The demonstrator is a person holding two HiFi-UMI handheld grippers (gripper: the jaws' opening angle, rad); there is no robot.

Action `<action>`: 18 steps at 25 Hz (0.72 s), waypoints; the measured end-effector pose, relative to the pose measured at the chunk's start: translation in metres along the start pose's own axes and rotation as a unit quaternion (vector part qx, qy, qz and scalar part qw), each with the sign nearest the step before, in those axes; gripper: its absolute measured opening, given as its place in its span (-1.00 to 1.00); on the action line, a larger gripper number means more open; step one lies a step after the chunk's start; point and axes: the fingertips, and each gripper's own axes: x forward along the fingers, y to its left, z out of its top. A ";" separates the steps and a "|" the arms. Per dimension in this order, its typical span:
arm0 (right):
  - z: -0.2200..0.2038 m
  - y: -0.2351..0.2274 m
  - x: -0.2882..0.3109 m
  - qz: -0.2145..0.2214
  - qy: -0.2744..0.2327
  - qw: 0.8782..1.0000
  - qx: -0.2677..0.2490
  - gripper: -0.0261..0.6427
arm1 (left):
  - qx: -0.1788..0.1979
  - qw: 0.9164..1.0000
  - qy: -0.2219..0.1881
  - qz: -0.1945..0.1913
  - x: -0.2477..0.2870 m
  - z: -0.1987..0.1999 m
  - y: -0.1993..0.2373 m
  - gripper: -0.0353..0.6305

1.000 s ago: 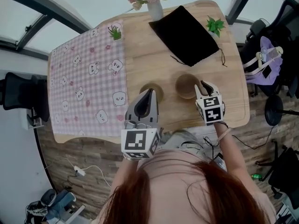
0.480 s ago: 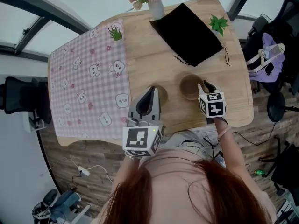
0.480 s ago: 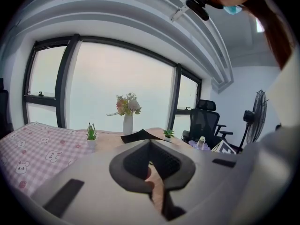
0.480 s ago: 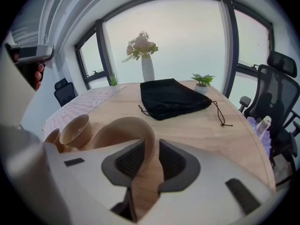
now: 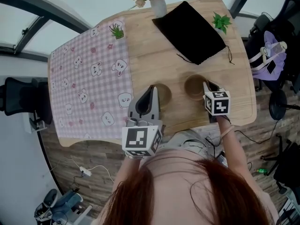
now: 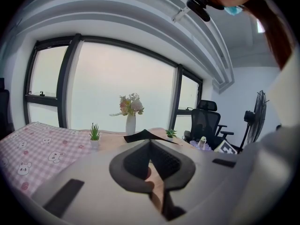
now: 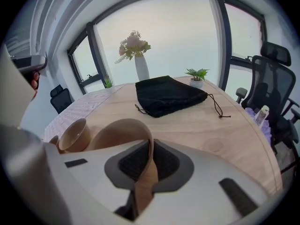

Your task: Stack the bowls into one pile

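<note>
Two tan bowls stand side by side on the wooden table (image 5: 154, 50) near its front edge. My left gripper (image 5: 151, 89) is at the left rim of the left bowl (image 5: 163, 93) and hides part of it. Seen along its jaws, the left gripper (image 6: 151, 172) is shut with a thin tan strip of rim between the pads. My right gripper (image 5: 206, 85) is shut on the right rim of the right bowl (image 5: 193, 86). In the right gripper view that bowl's wall (image 7: 123, 134) runs between the pads, and the left bowl (image 7: 74, 135) sits slightly tilted beside it.
A black drawstring bag (image 5: 190, 26) lies behind the bowls. A vase of flowers (image 5: 158, 6) and two small potted plants (image 5: 116, 32) (image 5: 221, 21) line the far edge. A pink checked cloth (image 5: 89, 78) covers the table's left part. An office chair (image 7: 276, 78) stands to the right.
The head view has shifted a little. Both grippers stay at their bowls; more of the left bowl now shows to the right of the left gripper's tips.
</note>
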 end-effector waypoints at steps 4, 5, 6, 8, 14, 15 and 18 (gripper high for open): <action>0.001 0.006 -0.007 0.006 -0.011 1.000 0.023 -0.87 | 0.000 1.000 -0.001 0.005 -0.010 -0.002 0.007 -0.86; 0.002 0.008 -0.010 0.007 -0.014 1.000 0.027 -0.87 | -0.001 1.000 -0.001 0.006 -0.013 -0.002 0.009 -0.86; 0.004 0.010 -0.012 0.006 -0.018 0.999 0.030 -0.87 | -0.001 1.000 -0.002 0.007 -0.015 -0.003 0.010 -0.86; 0.007 0.015 -0.016 0.005 -0.027 0.999 0.031 -0.88 | -0.001 1.000 -0.004 0.006 -0.019 -0.003 0.013 -0.86; 0.010 0.028 -0.036 -0.003 -0.054 0.997 0.054 -0.88 | -0.008 1.000 -0.015 -0.004 -0.040 -0.007 0.019 -0.86; 0.010 0.031 -0.040 -0.004 -0.058 0.997 0.055 -0.88 | -0.007 1.000 -0.016 -0.005 -0.044 -0.007 0.020 -0.86; 0.008 0.040 -0.051 -0.008 -0.068 0.996 0.059 -0.88 | -0.009 1.000 -0.021 -0.009 -0.059 -0.009 0.025 -0.86</action>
